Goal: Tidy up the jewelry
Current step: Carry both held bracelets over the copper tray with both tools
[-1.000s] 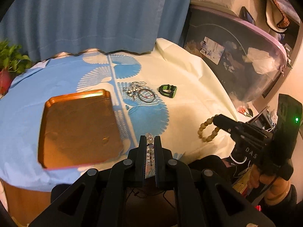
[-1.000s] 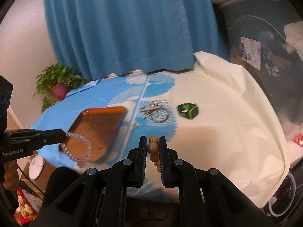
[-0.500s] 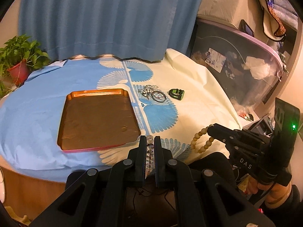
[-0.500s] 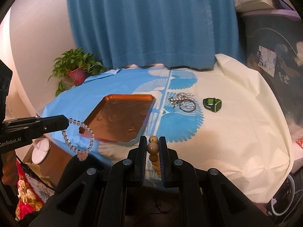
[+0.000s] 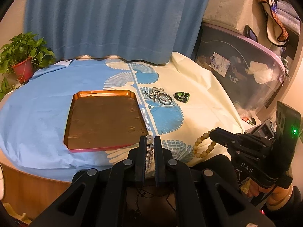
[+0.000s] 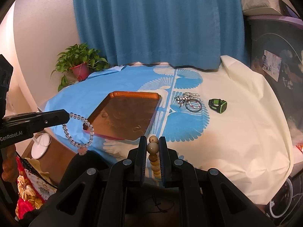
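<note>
My left gripper (image 5: 149,139) is shut on a clear crystal bead bracelet (image 6: 79,132), which hangs from it off the table's near-left edge. My right gripper (image 6: 153,141) is shut on a tan wooden bead bracelet (image 5: 203,145), held off the near edge. An empty orange tray (image 5: 104,117) lies on the blue cloth, also in the right wrist view (image 6: 125,113). A pile of chains and rings (image 6: 189,100) and a green-black watch (image 6: 217,105) lie beyond it, as the left wrist view shows with the pile (image 5: 159,95) and the watch (image 5: 182,96).
A round table with a blue and cream cloth (image 5: 198,102). A potted plant (image 5: 20,56) stands at the far left, a blue curtain (image 5: 104,19) behind. Clear storage bins (image 5: 246,60) stand to the right. A white round object (image 6: 40,145) lies below the table's left.
Both grippers have drawn back and risen from the table, each still holding its bracelet. The tray and pile now sit farther off in both views.
</note>
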